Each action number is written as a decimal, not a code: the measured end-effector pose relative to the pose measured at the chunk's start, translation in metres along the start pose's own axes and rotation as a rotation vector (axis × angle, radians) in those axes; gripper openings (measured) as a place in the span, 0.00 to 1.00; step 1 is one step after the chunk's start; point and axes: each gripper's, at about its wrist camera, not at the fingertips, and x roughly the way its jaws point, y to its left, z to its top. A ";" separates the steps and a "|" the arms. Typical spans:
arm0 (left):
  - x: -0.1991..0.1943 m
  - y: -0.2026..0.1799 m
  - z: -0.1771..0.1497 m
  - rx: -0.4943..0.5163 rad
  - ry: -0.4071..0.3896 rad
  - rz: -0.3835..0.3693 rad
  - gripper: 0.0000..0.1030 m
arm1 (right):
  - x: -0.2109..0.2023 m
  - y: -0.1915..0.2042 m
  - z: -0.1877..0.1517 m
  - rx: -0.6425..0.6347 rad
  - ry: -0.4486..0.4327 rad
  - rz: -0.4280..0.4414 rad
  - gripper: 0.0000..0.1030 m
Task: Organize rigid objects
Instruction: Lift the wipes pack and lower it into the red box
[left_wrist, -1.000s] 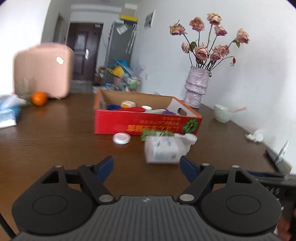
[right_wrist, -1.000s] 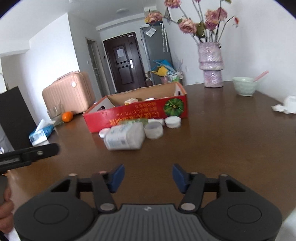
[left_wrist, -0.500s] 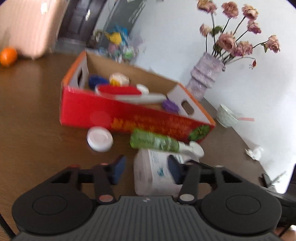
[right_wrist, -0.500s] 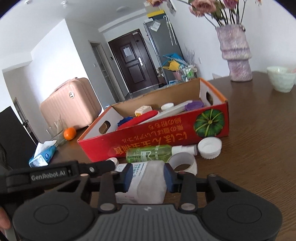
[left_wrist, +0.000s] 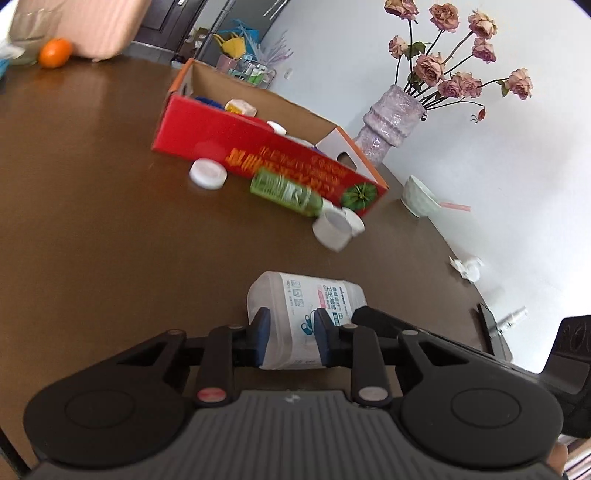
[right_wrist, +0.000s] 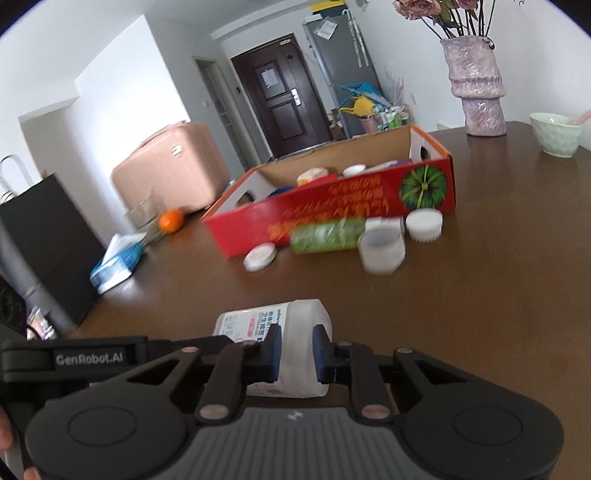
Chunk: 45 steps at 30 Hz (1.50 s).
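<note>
Both grippers are shut on one white plastic bottle (left_wrist: 306, 306) with a printed label, held lying sideways above the brown table. My left gripper (left_wrist: 290, 338) pinches one end and my right gripper (right_wrist: 295, 350) pinches the other end of the bottle (right_wrist: 291, 325). The open red cardboard box (left_wrist: 258, 147) holds several small items; it also shows in the right wrist view (right_wrist: 332, 206). In front of it lie a green bottle (left_wrist: 284, 190), a white cap ring (left_wrist: 334, 229) and a white lid (left_wrist: 207, 173).
A purple vase with dried roses (left_wrist: 388, 118) and a pale green bowl (left_wrist: 419, 195) stand behind the box. An orange (right_wrist: 171, 220), a tissue pack (right_wrist: 118, 260) and a pink suitcase (right_wrist: 173, 166) are at the far left. Crumpled paper (left_wrist: 467, 266) lies at the right edge.
Both grippers closed on the white bottle and lifted it back, away from the box. The green bottle, cap ring and lids stayed by the box.
</note>
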 end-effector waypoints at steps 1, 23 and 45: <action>-0.007 -0.001 -0.006 -0.002 0.000 0.000 0.25 | -0.009 0.004 -0.006 -0.005 0.001 0.007 0.17; -0.021 -0.006 -0.022 -0.010 -0.009 -0.044 0.33 | -0.039 -0.005 -0.034 0.130 -0.005 0.079 0.19; 0.164 -0.046 0.209 0.054 -0.121 -0.065 0.32 | 0.087 -0.084 0.199 0.086 -0.099 -0.023 0.19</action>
